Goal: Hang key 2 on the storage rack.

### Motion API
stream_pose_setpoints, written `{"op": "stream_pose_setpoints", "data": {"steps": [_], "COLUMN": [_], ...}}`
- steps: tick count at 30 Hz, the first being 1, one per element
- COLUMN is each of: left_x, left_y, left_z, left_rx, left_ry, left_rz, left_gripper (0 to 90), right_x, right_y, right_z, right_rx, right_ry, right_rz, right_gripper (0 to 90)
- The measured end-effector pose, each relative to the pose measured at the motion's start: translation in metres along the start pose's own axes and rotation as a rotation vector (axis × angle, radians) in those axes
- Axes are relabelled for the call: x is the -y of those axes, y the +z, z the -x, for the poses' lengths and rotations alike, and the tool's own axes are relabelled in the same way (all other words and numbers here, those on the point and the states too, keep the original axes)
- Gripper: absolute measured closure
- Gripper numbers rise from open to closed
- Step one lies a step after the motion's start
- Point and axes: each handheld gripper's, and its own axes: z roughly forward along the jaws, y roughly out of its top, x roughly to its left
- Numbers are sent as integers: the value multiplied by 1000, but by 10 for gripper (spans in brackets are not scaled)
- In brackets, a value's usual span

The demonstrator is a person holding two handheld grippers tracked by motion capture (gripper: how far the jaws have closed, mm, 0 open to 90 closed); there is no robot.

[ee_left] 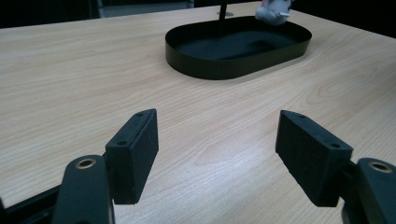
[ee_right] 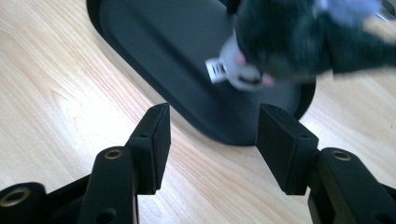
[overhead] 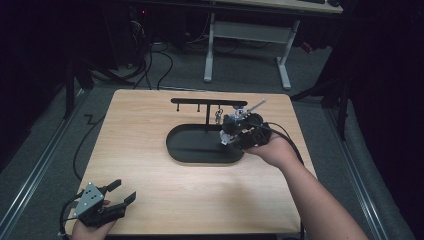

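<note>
The right gripper (ee_right: 212, 135) is hovering at the near right rim of the black oval metal tray (overhead: 180, 150), jaws partly apart and gripping nothing. A small dark plush toy with a grey snout (ee_right: 280, 42) is hanging blurred just ahead, over the tray. The left gripper (overhead: 122, 192) is resting wide and empty at the light wooden table (overhead: 150, 115)'s near left corner.

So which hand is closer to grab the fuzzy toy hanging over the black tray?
Right. The right gripper is open beside the plush toy above the tray; the left gripper sits far off at the table's near corner.
</note>
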Motion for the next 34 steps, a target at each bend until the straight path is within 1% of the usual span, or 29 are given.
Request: {"op": "stream_pose_setpoints", "data": {"steps": [2,4,5,7,8,10,11,12,15,17,20,22,25,26,27,29,30,31,32,34], "left_x": [0,1,1,2,2,3,3,3,3,4,4,5,6,6,6,5,5,5,4,4], "left_y": [1,3,4,6,7,9,10,10,13,14,16,17,20,21,22,24,24,25,26,27], "left_z": [1,1,2,2,3,4,4,5,6,6,6,7,7,7,7,7,7,8,8,9], "left_rx": [2,5,5,8,9,11,12,13,15,14,15,14,14,15,17,16,16,18,17,18], "left_ry": [0,1,3,5,3,5,7,8,8,4,1,-1,-5,-6,-5,-7,-7,-7,-5,-7], "left_rz": [-8,-13,-18,-25,-26,-33,-36,-40,-46,-47,-55,-59,-66,-71,-75,-74,-73,-76,-78,-79], "left_gripper": [305,303,303,301,301,300,299,299,298,297,297,297,297,297,297,296,296,295,295,292], "right_x": [13,26,32,45,51,64,69,76,97,112,135,151,174,181,187,191,191,192,195,201], "right_y": [2,5,6,9,10,12,12,14,18,22,29,35,45,48,50,46,42,38,36,35], "right_z": [-1,-2,-4,-5,-6,-8,-10,-11,-16,-19,-22,-25,-31,-33,-35,-36,-35,-34,-32,-28], "right_rx": [-1,6,5,20,30,38,52,65,81,83,68,86,102,114,130,139,161,182,191,180], "right_ry": [14,5,10,13,6,11,13,1,-6,16,57,65,98,110,106,84,67,63,70,114], "right_rz": [27,53,63,88,110,149,163,192,258,303,360,391,451,466,476,486,503,521,535,563], "right_gripper": [452,444,440,433,431,420,406,404,395,380,344,321,274,267,267,262,252,247,246,230]}}
